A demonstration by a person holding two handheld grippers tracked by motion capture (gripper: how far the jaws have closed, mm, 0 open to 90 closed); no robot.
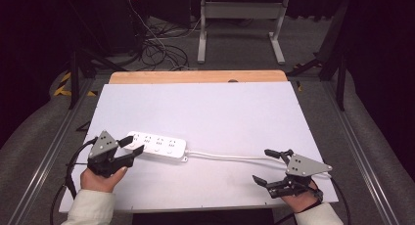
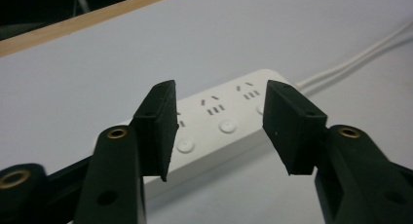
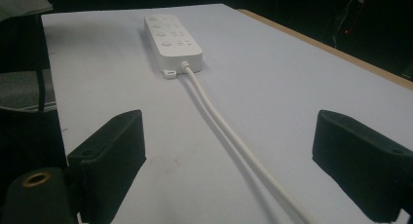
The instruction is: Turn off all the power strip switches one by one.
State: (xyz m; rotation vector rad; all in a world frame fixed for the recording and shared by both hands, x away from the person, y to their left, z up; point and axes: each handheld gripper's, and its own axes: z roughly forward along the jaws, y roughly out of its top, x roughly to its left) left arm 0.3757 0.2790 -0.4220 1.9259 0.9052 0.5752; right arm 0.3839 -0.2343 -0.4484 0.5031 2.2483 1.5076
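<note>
White plastic power strip (image 1: 157, 146): near white table's (image 1: 205, 107) left edge, bare surface beyond. Left gripper (image 1: 131, 146): jaws apart at strip's end, gripping nothing. Right gripper (image 1: 266, 166): wide apart, straddling white cord (image 1: 225, 157).

Far half of table: the white rectangular table top (image 1: 205, 107) lies bare up to its wooden back edge (image 1: 195, 77).
Left front: the white plastic power strip (image 1: 159, 145) lies flat, just beyond the left gripper (image 1: 131, 146), whose jaws stand apart.
Centre front: the white cable (image 1: 225, 156) crosses low towards the right gripper (image 1: 266, 166), jaws wide.
Between hands: open surface in front of the cable.
</note>
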